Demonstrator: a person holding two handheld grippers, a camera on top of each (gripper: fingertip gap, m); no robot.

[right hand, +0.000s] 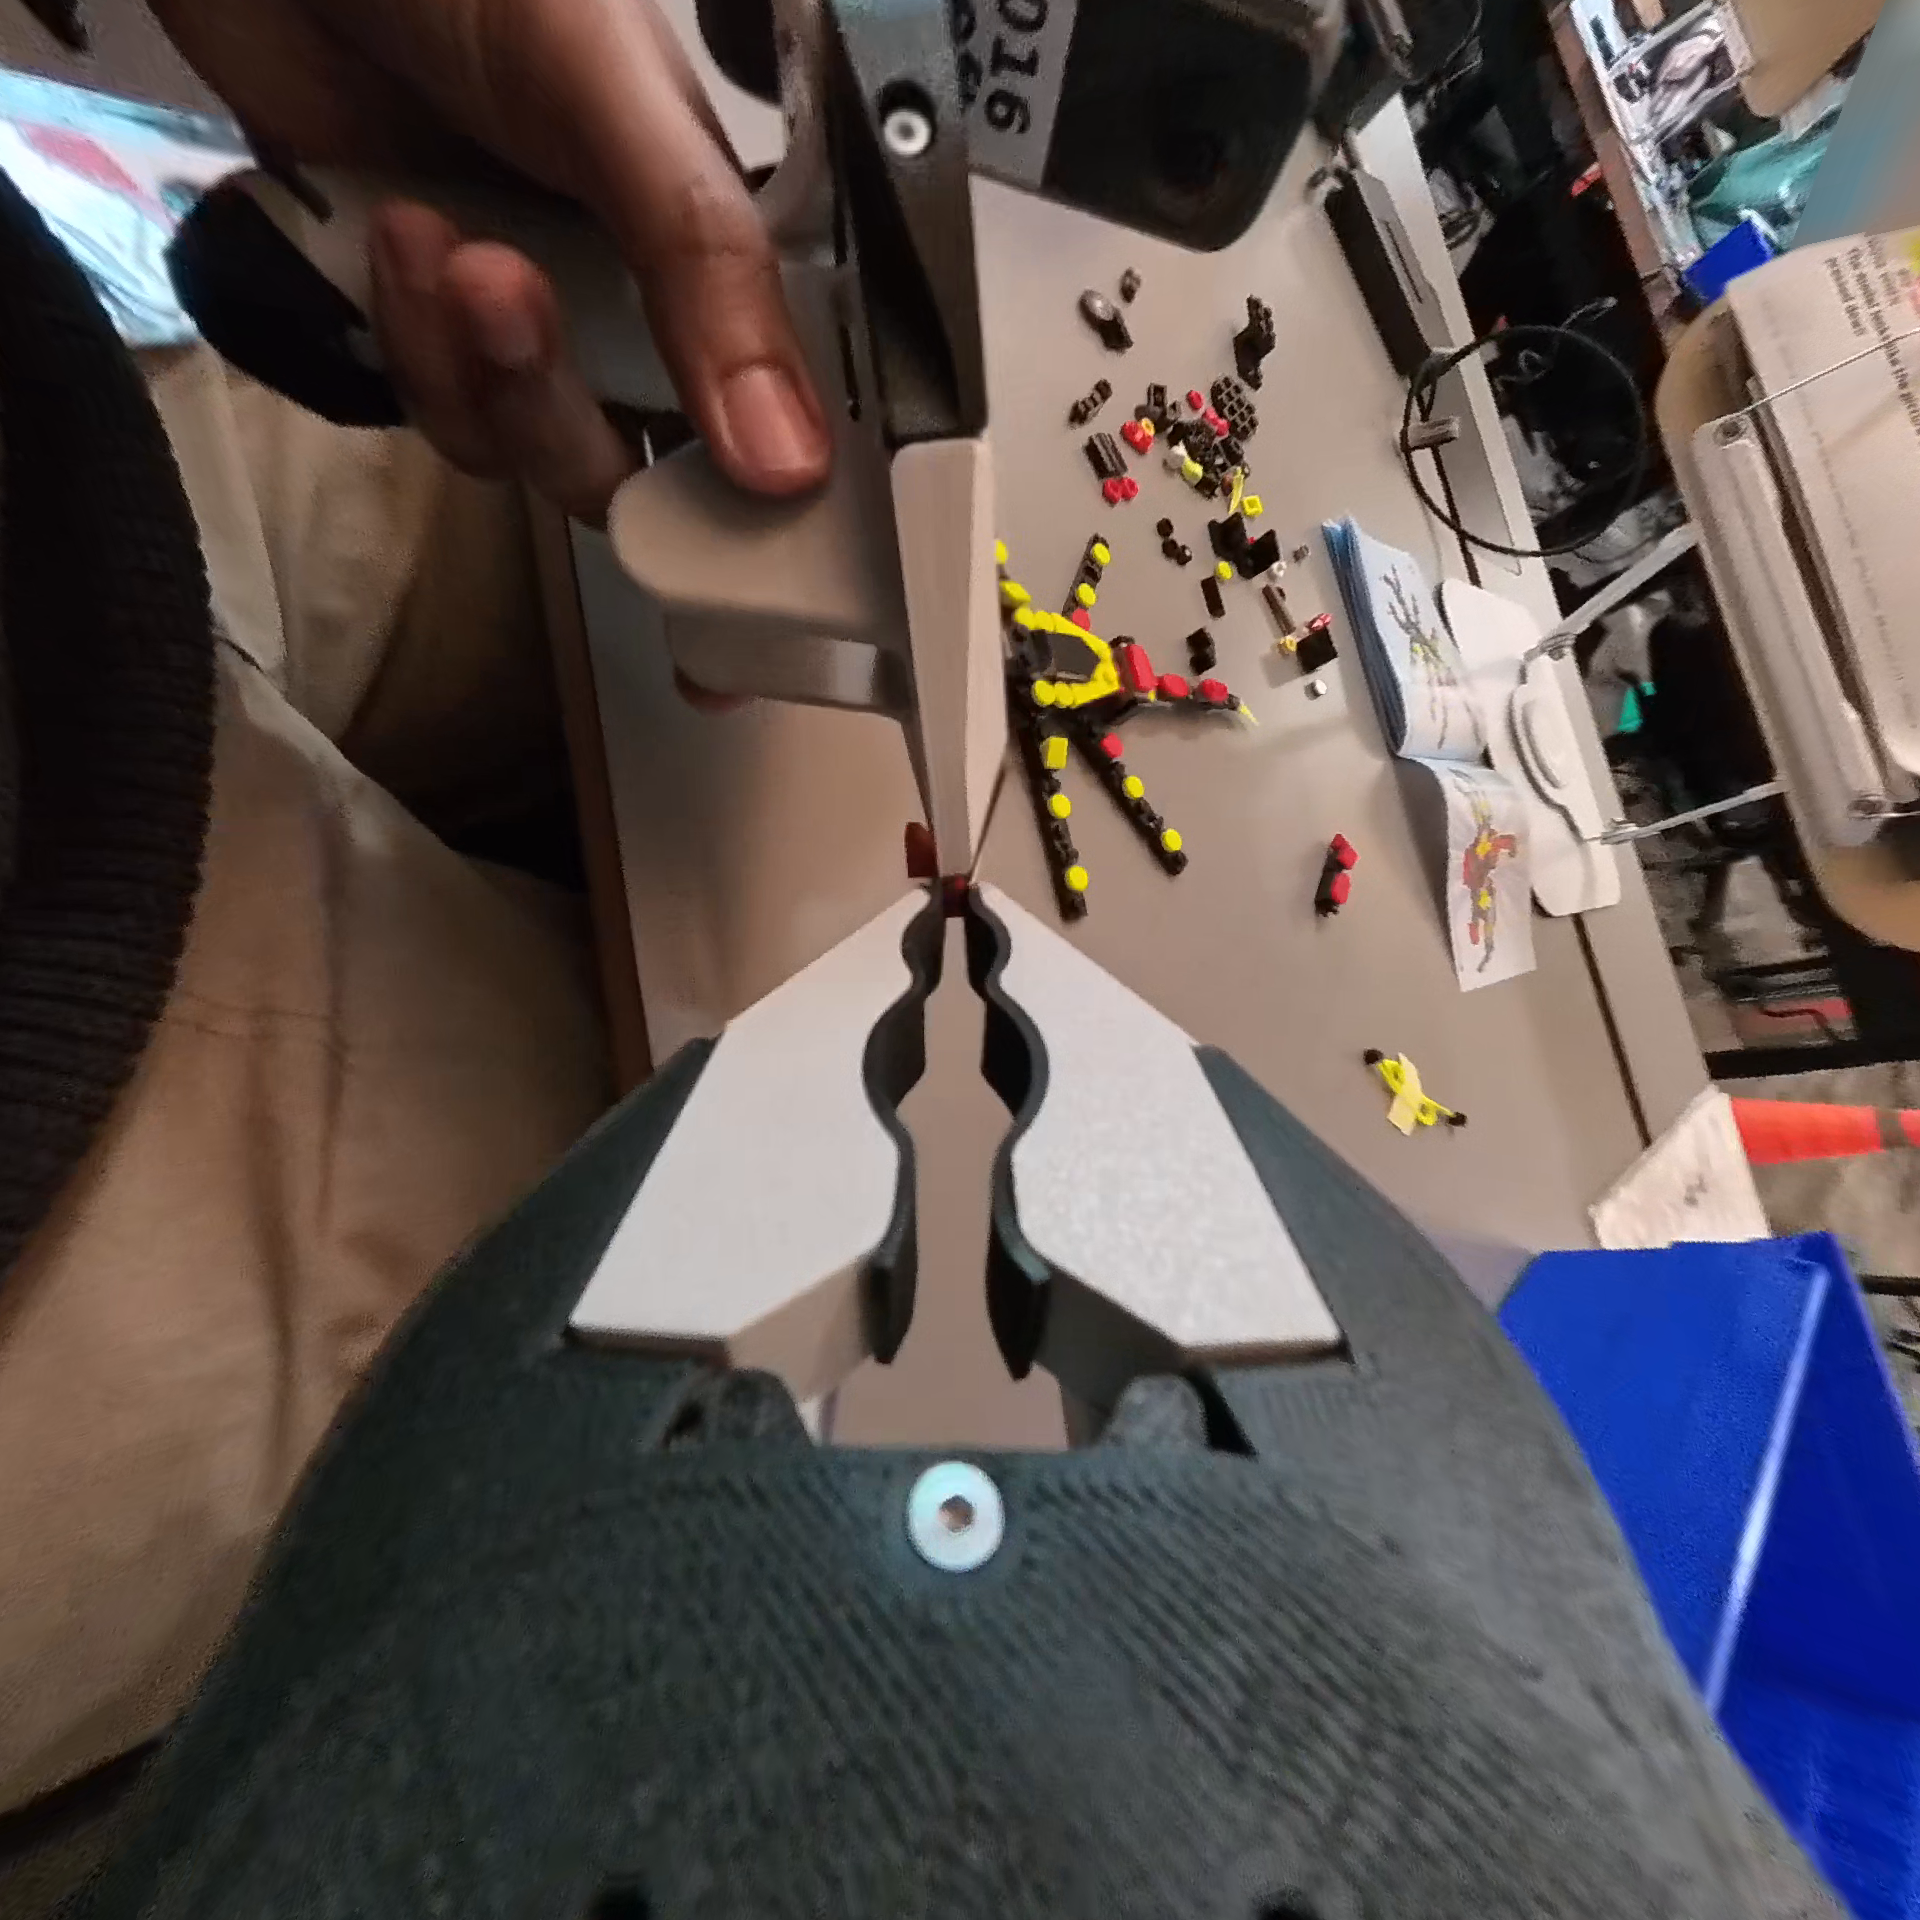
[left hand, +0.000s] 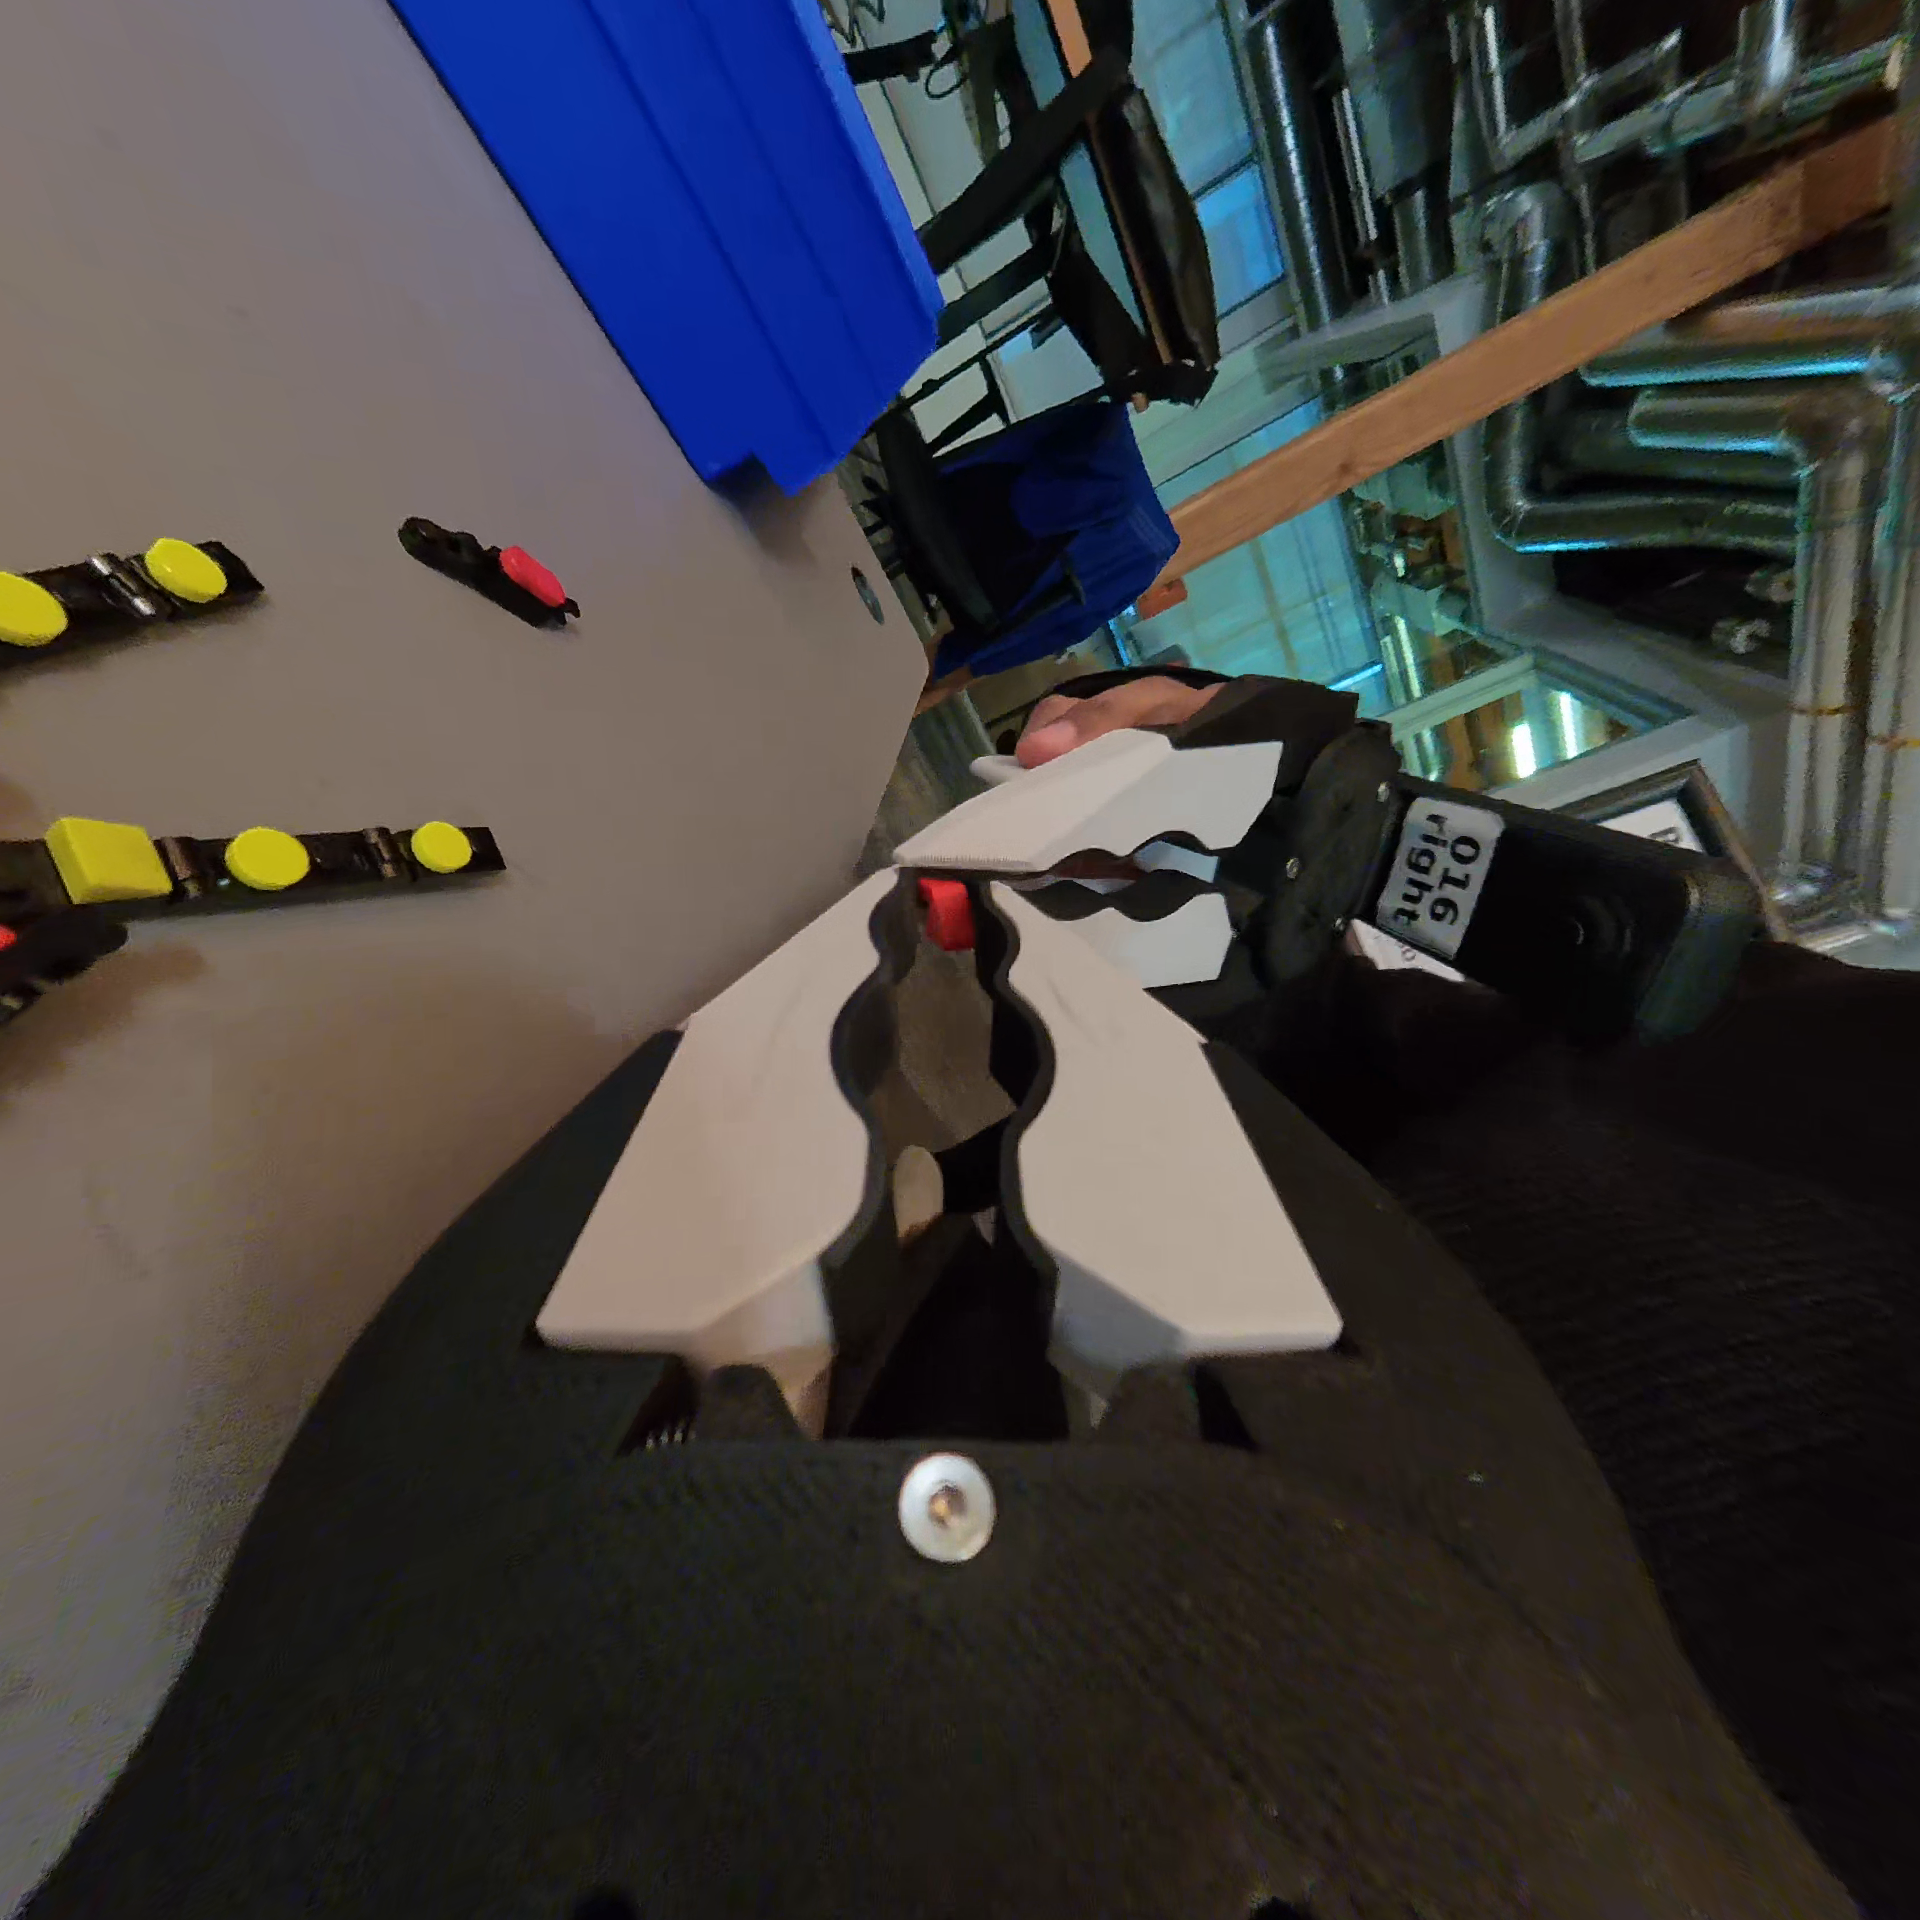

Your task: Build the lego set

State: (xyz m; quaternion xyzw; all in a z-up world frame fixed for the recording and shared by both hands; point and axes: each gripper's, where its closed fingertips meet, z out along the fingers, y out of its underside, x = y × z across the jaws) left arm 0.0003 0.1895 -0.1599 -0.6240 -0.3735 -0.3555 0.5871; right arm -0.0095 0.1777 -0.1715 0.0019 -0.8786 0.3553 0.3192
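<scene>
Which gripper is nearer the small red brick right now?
Left. The left gripper pinches the small red brick between its tips; the right gripper meets it from the side, grip unclear.

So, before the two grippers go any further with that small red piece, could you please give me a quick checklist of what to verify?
1. Left gripper shut on the red piece: ok, it sits between the fingertips.
2. Right gripper has a hold on the same piece: cannot tell; its tips meet at something red, but the contact is hidden.
3. Fingers aligned tip to tip: ok, both views show them meeting.
4. Work held above the grey table, off its edge: ok, but a dropped piece could fall to the lap.
5. Black and yellow spider-like model within reach: ok, lying on the table.
6. Instruction booklet open: ok.
</scene>
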